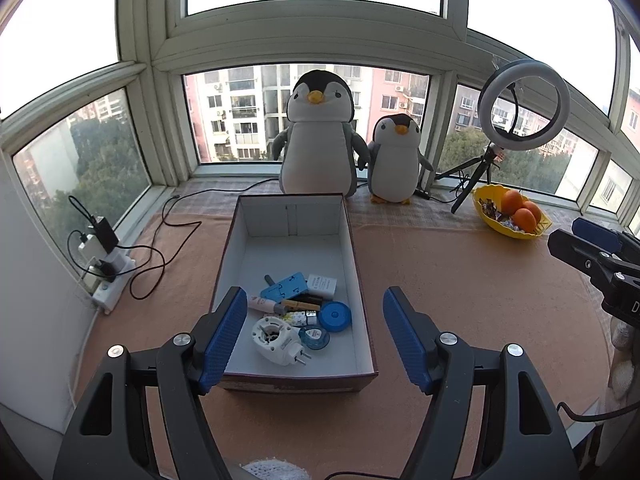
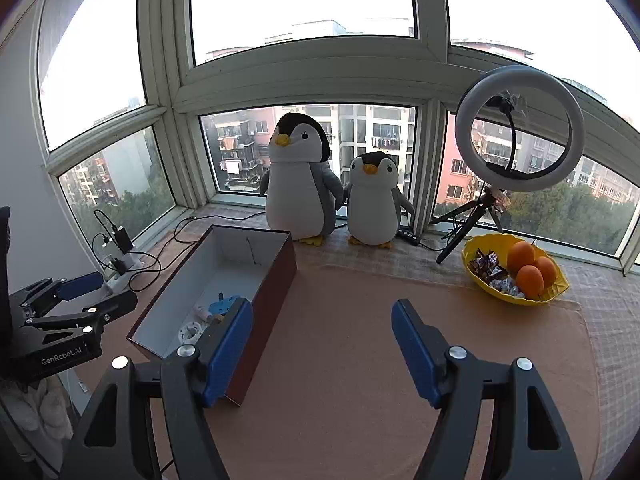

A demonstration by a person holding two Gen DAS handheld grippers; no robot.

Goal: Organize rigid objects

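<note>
Both my left gripper (image 1: 314, 334) and right gripper (image 2: 322, 346) angled downward, jaws wide apart and holding nothing. Left hung over the box (image 1: 362, 280) on the bench (image 1: 460, 280), where the white plug (image 1: 276, 336) and blue pieces lay; right pointed beside it.

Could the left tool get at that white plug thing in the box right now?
Probably yes: the left tool is open and empty, the box has no lid, and the white plug lies uncovered near its front.

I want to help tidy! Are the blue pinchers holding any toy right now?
No, nothing is held. The left gripper and the right gripper are both open and empty, with the box beneath.
</note>
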